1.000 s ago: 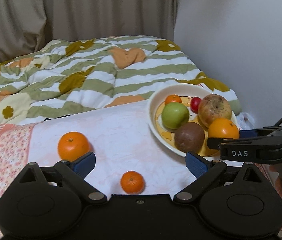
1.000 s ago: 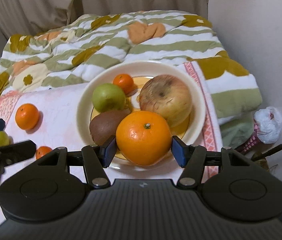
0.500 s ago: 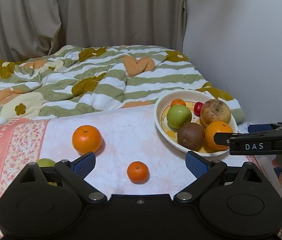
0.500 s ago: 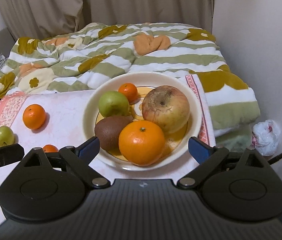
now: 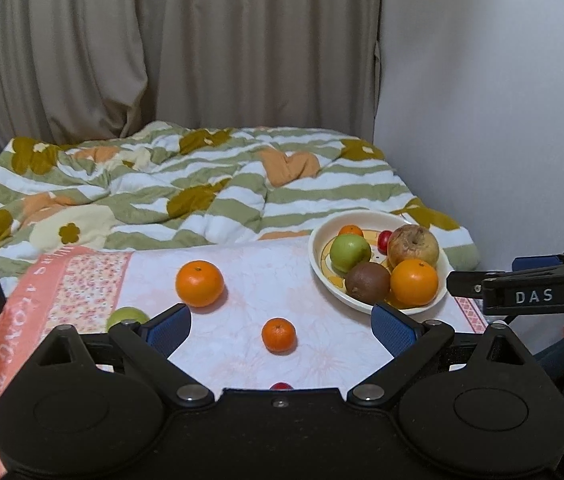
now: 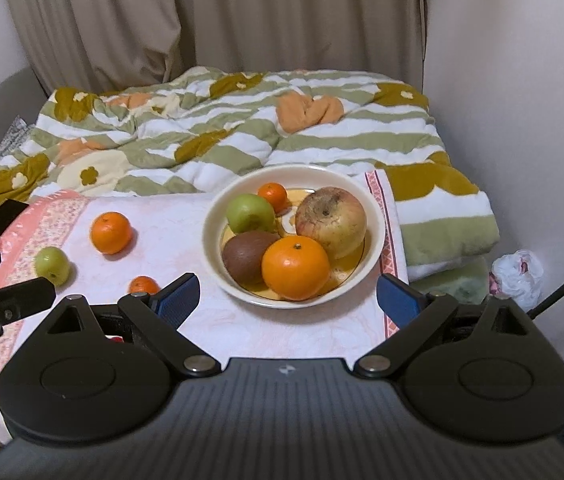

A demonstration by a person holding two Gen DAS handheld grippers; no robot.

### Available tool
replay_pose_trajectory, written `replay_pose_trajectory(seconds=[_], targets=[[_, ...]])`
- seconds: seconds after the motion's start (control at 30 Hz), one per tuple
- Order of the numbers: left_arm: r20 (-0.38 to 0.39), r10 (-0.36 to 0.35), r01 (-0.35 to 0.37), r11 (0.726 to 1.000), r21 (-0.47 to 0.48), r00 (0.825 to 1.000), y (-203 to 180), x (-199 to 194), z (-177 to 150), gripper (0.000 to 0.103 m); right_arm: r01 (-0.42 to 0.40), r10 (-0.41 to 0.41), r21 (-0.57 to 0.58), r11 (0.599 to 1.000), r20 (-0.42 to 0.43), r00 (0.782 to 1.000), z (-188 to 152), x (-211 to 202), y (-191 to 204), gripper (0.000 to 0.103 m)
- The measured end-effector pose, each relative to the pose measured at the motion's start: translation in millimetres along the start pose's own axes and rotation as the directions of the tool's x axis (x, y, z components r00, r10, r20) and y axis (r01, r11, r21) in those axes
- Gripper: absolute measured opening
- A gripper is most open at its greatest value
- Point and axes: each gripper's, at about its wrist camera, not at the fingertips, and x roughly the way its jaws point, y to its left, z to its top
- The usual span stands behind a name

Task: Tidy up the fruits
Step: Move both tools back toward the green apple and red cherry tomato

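Only the left wrist view shows a small red fruit point(image 5: 384, 241) in the round cream bowl point(image 5: 317, 264) on the pink cloth-covered worktop point(image 6: 170, 224). The bowl holds six fruits; four lie loose. Both the left hand-held gripper point(image 5: 280, 326) and right hand-held gripper point(image 6: 287, 298) gape wide, empty.

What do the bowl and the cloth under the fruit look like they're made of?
Bowl: looks like glazed ceramic, though hard plastic is possible; cream, smooth rim with a soft sheen and a yellow printed inside. Cloth: woven cotton-like fabric, matte, pale pink floral print with a salmon lettered border; it lies in soft wrinkles.
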Motion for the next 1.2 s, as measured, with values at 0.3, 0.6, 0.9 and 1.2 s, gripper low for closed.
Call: replay_pose_trajectory(seconds=[0.3, 0.6, 0.9, 1.2], targets=[[0.039, 0.108, -0.109, 0.994, 0.015, 0.993, 27.5, -42.1, -6.3, 0.102, -0.040, 0.040, -0.002, 0.999, 0.051, 0.998, -4.7, -48.5, 18.6, 0.103], [0.046, 0.102, -0.103, 0.995, 0.019, 0.994, 86.6, -52.9, -13.9, 0.102, -0.001, 0.000, 0.015, 1.000, 0.035, 0.999, -24.2, -64.4, 57.2, 0.103], [0.004, 0.001, -0.002, 0.991, 0.133, 1.000, 137.5, -27.8, -11.0, 0.102, 0.113, -0.112, 0.110, 0.988, -0.015, 0.994, -45.6, -54.0, 111.2, 0.103], [-0.086, -0.125, 0.141, 0.966, 0.217, 0.988, 178.6, 29.5, -8.9, 0.101, 0.210, -0.202, 0.200, 0.957, -0.062, 0.978, -60.5, -20.6, 161.1, 0.103]])
